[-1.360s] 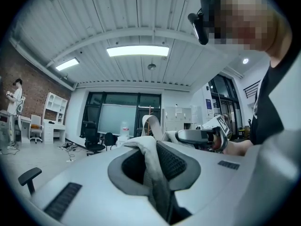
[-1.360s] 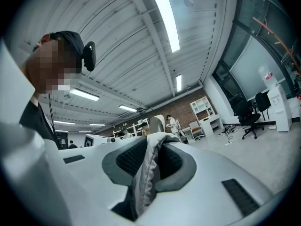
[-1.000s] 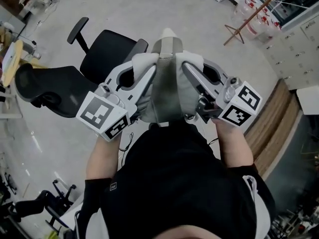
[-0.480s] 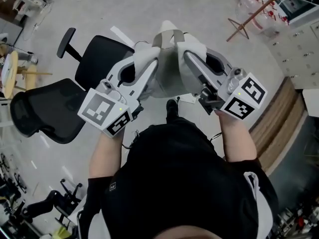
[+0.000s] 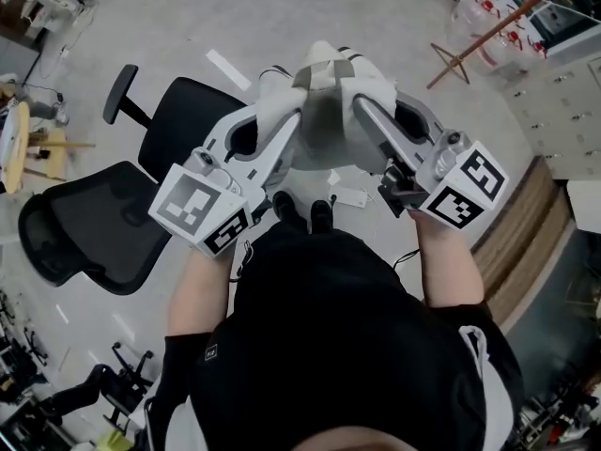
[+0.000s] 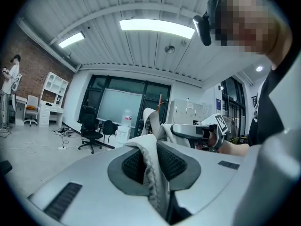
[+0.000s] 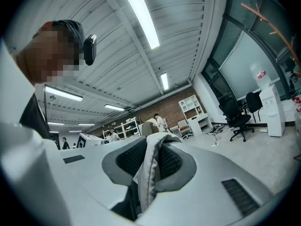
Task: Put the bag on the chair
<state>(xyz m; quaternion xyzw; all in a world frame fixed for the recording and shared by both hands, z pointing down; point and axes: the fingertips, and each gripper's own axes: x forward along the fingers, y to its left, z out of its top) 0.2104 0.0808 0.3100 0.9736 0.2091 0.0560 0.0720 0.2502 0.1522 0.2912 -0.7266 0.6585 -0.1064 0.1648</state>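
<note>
A grey and white fabric bag point(image 5: 324, 111) hangs in the air in front of the person, held from both sides. My left gripper point(image 5: 286, 120) is shut on its left edge, and in the left gripper view a fold of the bag's cloth point(image 6: 151, 166) is pinched between the jaws. My right gripper point(image 5: 364, 116) is shut on the right edge, with the cloth point(image 7: 149, 166) clamped the same way. The black office chair point(image 5: 183, 120) stands on the floor to the left, below the bag, its mesh backrest point(image 5: 89, 228) nearer the person. The bag is off the chair.
A wooden coat stand point(image 5: 488, 26) and white cabinets point(image 5: 563, 92) are at the upper right. A white strip point(image 5: 228, 69) and a paper tag point(image 5: 349, 195) lie on the grey floor. The person's shoes point(image 5: 300, 214) are below the bag. Distant office chairs point(image 6: 89, 131) stand by a window.
Both grippers have kept their hold while the bag went a little forward and up. The chair has slid down and left in the head view, and the person's shoes have come into sight.
</note>
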